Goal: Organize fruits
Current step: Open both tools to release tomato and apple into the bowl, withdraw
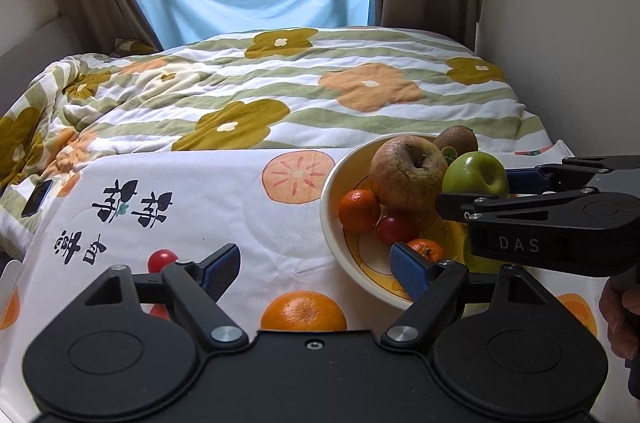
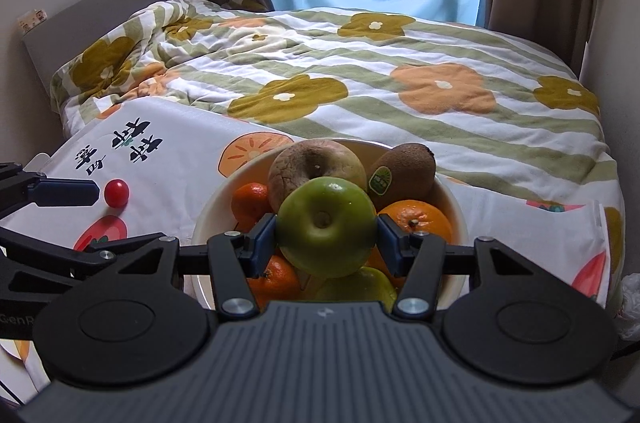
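Observation:
My right gripper (image 2: pixel 326 241) is shut on a green apple (image 2: pixel 326 225) and holds it over the cream bowl (image 2: pixel 454 201). The bowl also shows in the left wrist view (image 1: pixel 330 199), holding a wrinkled brown apple (image 1: pixel 406 173), a kiwi (image 1: pixel 456 139), mandarins (image 1: pixel 359 210), a cherry tomato (image 1: pixel 396 229) and the held green apple (image 1: pixel 476 173). My left gripper (image 1: pixel 318 269) is open, with an orange (image 1: pixel 304 311) on the cloth between its fingers. A small red tomato (image 1: pixel 162 259) lies by its left finger (image 1: pixel 220 269); it also shows in the right wrist view (image 2: pixel 117 193).
The fruit-print cloth (image 1: pixel 200 223) covers the table. A bed with a flowered quilt (image 1: pixel 280 95) lies right behind it. A dark phone (image 1: pixel 37 198) rests on the quilt at left. A wall (image 1: pixel 560 23) stands close on the right.

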### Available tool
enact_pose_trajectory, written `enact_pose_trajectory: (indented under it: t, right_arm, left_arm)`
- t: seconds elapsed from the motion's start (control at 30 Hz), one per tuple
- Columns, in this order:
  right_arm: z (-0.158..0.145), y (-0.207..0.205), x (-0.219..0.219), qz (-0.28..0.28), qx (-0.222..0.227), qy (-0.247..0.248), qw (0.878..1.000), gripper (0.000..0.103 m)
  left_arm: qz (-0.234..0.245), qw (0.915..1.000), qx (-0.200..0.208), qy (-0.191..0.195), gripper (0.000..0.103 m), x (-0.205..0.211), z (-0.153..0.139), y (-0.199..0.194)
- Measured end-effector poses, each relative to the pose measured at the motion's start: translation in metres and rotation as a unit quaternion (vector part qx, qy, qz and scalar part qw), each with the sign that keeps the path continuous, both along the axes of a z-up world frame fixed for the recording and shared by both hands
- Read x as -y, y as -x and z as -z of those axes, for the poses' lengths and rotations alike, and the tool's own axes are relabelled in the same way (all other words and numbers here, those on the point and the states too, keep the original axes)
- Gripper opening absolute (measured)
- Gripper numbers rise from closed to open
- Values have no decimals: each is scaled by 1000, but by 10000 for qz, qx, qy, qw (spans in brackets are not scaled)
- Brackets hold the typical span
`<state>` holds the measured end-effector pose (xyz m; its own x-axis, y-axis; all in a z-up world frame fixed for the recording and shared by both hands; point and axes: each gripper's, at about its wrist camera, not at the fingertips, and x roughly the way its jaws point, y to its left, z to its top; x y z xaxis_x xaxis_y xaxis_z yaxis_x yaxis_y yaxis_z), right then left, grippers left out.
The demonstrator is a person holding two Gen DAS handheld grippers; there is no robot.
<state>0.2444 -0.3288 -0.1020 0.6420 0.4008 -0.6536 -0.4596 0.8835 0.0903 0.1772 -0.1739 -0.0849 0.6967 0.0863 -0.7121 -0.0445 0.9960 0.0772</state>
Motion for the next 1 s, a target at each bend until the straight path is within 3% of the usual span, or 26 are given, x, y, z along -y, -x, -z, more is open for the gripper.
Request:
enact_pose_trajectory:
  t: [0.07,0.2,0.57,1.0]
  right_arm:
    - [3,0,-4,-62,-4,23,10000,69]
    - [6,4,-11,-116,130,208,9996,93]
    - [-3,14,-6,-41,229,190,9995,93]
    - [-46,53,-9,-107,348,55,9993,93]
  left_arm:
    - [-48,10000,-9,-25,85,-3,1,2]
    - [-125,9999,-46,28,85,-8,3,6]
    - [-234,9997,6,121,86,-12,-4,24]
    - [-503,9981,299,177,86,-23,-37,72]
